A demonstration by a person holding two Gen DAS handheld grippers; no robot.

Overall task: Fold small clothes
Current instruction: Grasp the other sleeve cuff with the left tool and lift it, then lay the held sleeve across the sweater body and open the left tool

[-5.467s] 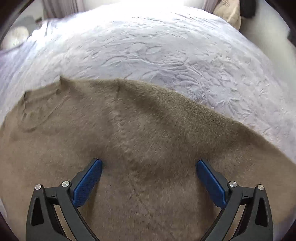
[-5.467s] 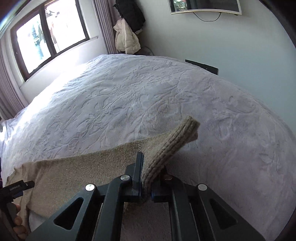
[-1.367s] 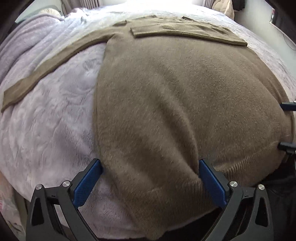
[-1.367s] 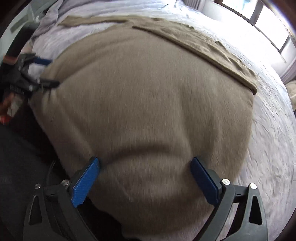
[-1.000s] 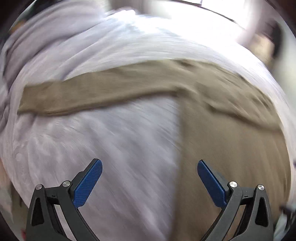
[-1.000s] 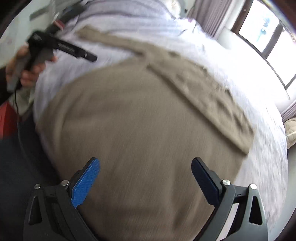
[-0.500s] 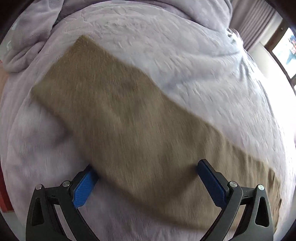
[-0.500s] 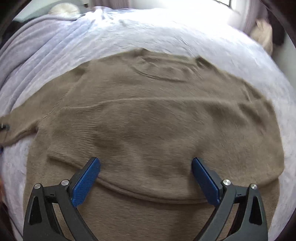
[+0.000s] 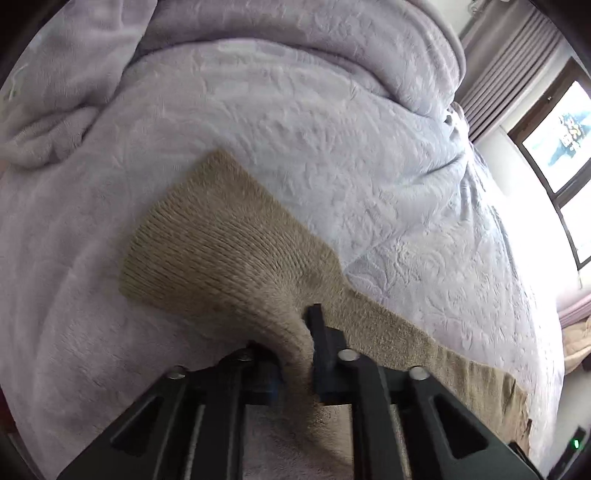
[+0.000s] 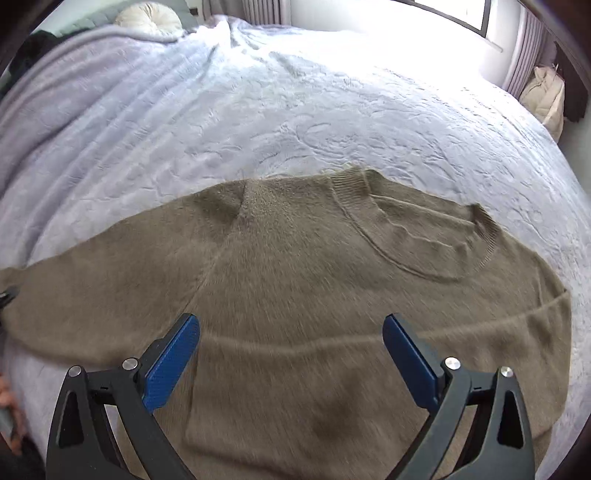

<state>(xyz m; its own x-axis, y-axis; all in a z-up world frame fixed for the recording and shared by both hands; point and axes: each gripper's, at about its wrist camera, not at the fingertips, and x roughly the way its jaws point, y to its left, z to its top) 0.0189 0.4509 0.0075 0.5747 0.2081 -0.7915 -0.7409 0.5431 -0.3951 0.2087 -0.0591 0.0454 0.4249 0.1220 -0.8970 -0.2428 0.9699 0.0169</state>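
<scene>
A tan knitted sweater (image 10: pixel 295 280) lies flat on the pale lilac bedspread (image 10: pixel 295 110), its ribbed neck (image 10: pixel 424 221) at the upper right. Its right sleeve is folded across the chest. In the left wrist view the other sleeve (image 9: pixel 236 251) stretches out, ribbed cuff towards the far left. My left gripper (image 9: pixel 295 347) is shut on that sleeve just behind the cuff, with cloth bunched between the black fingers. My right gripper (image 10: pixel 291 350) hangs open over the sweater's chest, blue pads wide apart, nothing between them.
A rumpled lilac blanket (image 9: pixel 258 44) is heaped along the head of the bed. A round cream cushion (image 10: pixel 147 16) lies at the far left corner. Windows with curtains (image 9: pixel 517 55) line the far side. A cream bag (image 10: pixel 546 96) sits beside the bed.
My left gripper slid down the sleeve towards the cuff and closed on it. My right gripper moved up over the sweater's chest towards the neck, staying open.
</scene>
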